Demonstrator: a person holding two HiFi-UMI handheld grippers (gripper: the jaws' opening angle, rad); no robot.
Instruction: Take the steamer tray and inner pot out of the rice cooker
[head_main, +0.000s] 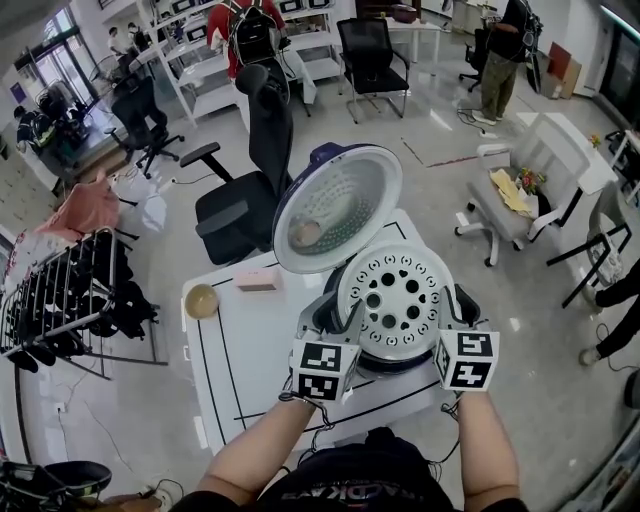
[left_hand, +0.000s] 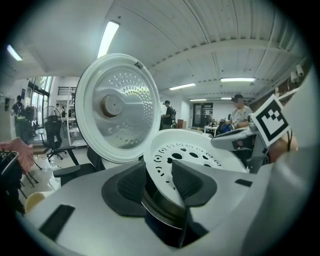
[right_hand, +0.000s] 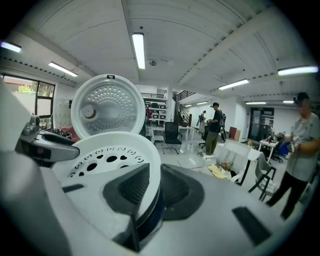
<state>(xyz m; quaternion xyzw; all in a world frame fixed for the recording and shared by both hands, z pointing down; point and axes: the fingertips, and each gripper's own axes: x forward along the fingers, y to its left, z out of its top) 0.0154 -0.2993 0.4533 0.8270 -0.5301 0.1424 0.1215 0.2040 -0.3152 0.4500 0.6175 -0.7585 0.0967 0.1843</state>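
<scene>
Left tool (left_hand: 160, 182) and right tool (right_hand: 152, 189) each clamped on steamer tray (head_main: 398, 292) rim, inner pot (left_hand: 160, 212) mostly hidden beneath

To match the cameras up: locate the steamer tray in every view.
Head view: steamer tray just right of centre.
Left gripper view: steamer tray at centre.
Right gripper view: steamer tray left of centre.
Shared landmark: raised lid behind it, all views.

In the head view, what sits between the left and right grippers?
The white perforated steamer tray, seated in the open rice cooker; the head view shows the left gripper and right gripper at its opposite rims.
</scene>
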